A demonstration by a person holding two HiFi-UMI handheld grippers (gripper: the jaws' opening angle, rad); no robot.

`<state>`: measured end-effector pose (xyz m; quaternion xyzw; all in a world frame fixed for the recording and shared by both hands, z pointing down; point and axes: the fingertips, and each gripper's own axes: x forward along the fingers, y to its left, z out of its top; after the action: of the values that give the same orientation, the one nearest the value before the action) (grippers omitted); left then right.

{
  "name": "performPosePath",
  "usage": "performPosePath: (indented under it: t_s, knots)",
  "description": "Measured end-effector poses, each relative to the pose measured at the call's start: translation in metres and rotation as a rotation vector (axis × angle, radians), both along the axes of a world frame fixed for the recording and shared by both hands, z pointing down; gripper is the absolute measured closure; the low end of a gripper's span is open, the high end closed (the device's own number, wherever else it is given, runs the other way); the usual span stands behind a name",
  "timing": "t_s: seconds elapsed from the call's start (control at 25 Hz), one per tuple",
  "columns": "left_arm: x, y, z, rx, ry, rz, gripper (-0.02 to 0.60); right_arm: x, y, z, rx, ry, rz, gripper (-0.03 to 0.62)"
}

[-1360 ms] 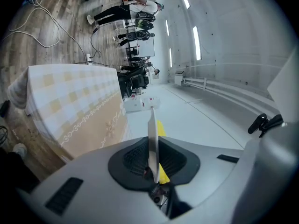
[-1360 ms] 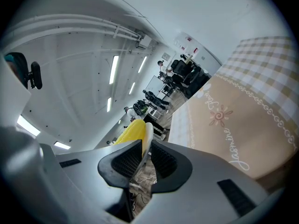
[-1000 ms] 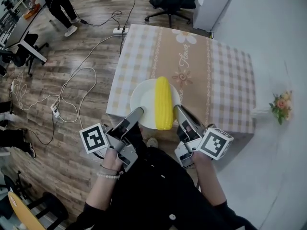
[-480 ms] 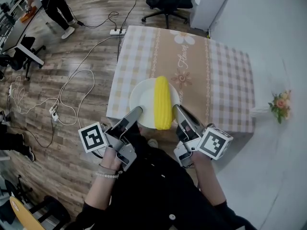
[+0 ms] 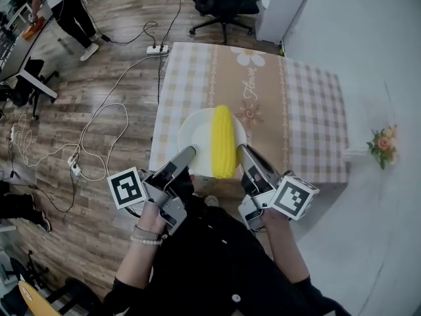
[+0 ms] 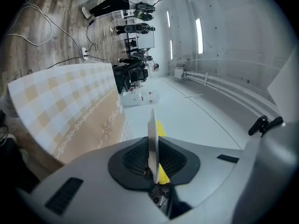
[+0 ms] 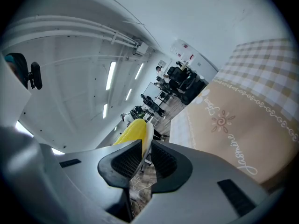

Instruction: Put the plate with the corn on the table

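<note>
We hold the white plate [image 5: 195, 135] by its rim, left gripper [image 5: 189, 154] and right gripper [image 5: 242, 150] both clamped on it, corn [image 5: 222, 140] lying on it, over the near edge of the checked surface [image 5: 309, 110].

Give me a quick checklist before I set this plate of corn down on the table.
1. Left tool shut on the plate rim: ok.
2. Right tool shut on the opposite rim: ok.
3. Corn lying along the plate's middle: ok.
4. Table surface beyond the plate bare: ok.
5. Plate's gap above the table: cannot tell.
</note>
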<state>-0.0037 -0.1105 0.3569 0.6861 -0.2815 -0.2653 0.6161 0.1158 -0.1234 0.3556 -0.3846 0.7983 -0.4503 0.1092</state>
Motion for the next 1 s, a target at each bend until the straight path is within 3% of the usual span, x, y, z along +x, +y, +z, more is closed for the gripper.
performPosePath:
  t_s: [1.0]
  knots:
    - [-0.021,-0.015,0.003,-0.007,-0.012,0.024,0.531,-0.019,-0.013,0.006,-0.028,0.054,0.023,0.503]
